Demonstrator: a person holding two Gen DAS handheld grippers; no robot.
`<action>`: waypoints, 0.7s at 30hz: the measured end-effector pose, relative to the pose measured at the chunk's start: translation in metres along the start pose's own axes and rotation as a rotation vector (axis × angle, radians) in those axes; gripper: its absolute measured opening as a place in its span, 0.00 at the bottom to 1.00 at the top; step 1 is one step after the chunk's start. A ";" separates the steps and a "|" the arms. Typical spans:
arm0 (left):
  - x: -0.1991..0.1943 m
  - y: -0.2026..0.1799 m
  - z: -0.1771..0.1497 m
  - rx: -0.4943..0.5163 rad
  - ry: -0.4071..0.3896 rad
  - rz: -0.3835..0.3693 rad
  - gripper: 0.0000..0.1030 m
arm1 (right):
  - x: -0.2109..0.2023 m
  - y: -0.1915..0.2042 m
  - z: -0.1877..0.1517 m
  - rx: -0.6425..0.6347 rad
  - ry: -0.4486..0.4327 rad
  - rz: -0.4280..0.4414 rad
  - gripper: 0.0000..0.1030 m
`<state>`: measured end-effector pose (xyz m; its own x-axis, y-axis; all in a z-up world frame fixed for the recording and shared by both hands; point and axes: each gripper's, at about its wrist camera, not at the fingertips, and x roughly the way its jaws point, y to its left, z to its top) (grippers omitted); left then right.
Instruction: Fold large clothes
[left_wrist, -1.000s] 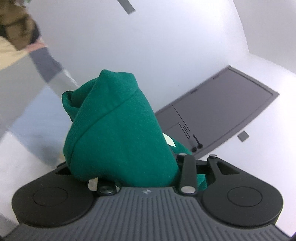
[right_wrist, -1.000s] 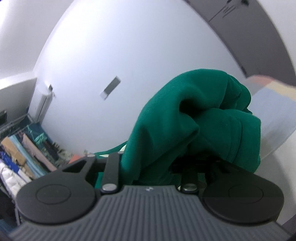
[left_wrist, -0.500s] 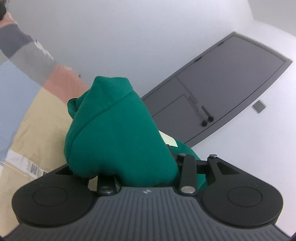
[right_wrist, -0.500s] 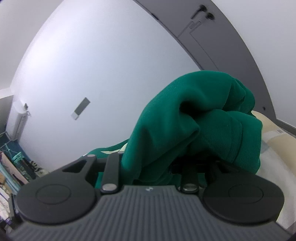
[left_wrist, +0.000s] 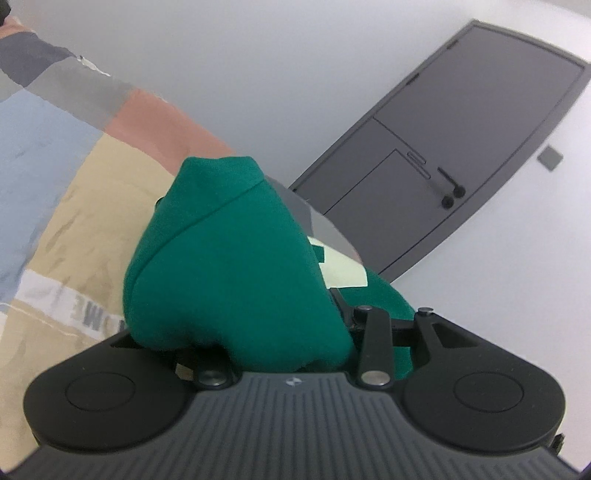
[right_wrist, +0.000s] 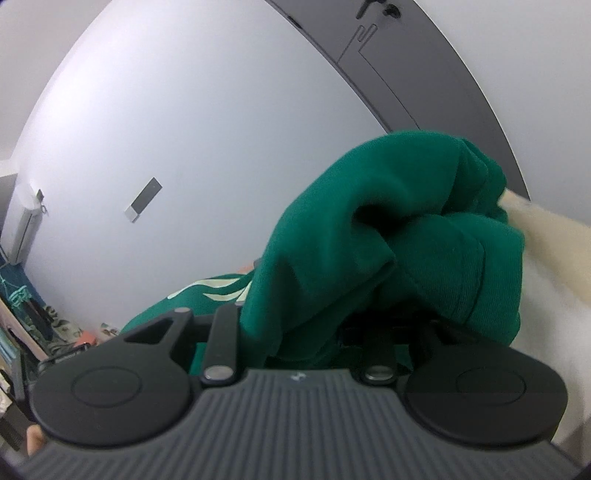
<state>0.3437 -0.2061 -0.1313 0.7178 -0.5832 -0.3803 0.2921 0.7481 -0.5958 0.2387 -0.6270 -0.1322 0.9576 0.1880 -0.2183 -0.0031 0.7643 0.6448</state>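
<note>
Bunching up between both pairs of jaws, the green garment (left_wrist: 236, 266) hides the fingertips in each view, so the grips are read from the cloth: the left gripper (left_wrist: 291, 332) is closed partway on a thick wad of it, and the right gripper (right_wrist: 317, 325) is likewise clamped on a folded, ribbed edge (a cuff or hem, I cannot tell which). In the left view the fabric rises from the jaws toward 11 o'clock; in the right view the garment (right_wrist: 388, 236) mounds toward 1 o'clock, with more of it trailing off at 9 o'clock.

What the coming lay-down turns on is the patchwork bedspread (left_wrist: 66, 192), which lies at 9 to 10 o'clock of the left gripper, beyond the held cloth; a pale patch of bedding (right_wrist: 554, 258) shows at 3 o'clock of the right. The garment spans from one hand to the other, so its long axis probably runs between them, and neither hand looks clearly nearer the bed.

Writing: the bedspread carries upside-down grey letters (left_wrist: 98, 314), seemingly "OME", partly covered. Pale print (right_wrist: 218, 290) on the garment is unreadable. A grey door (left_wrist: 461, 147) stands at 1 o'clock.
</note>
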 end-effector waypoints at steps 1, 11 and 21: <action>0.000 0.005 -0.005 0.003 0.002 0.003 0.42 | 0.001 -0.003 -0.005 0.004 0.005 -0.003 0.32; 0.012 0.016 -0.025 0.077 0.011 0.019 0.42 | 0.007 -0.006 -0.036 -0.014 0.020 -0.026 0.35; -0.021 0.018 -0.021 0.085 0.100 0.092 0.69 | -0.016 -0.002 -0.036 0.174 0.064 -0.122 0.69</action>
<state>0.3205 -0.1870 -0.1485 0.6788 -0.5361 -0.5018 0.2833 0.8216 -0.4947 0.2131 -0.6094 -0.1561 0.9276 0.1435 -0.3450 0.1668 0.6672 0.7259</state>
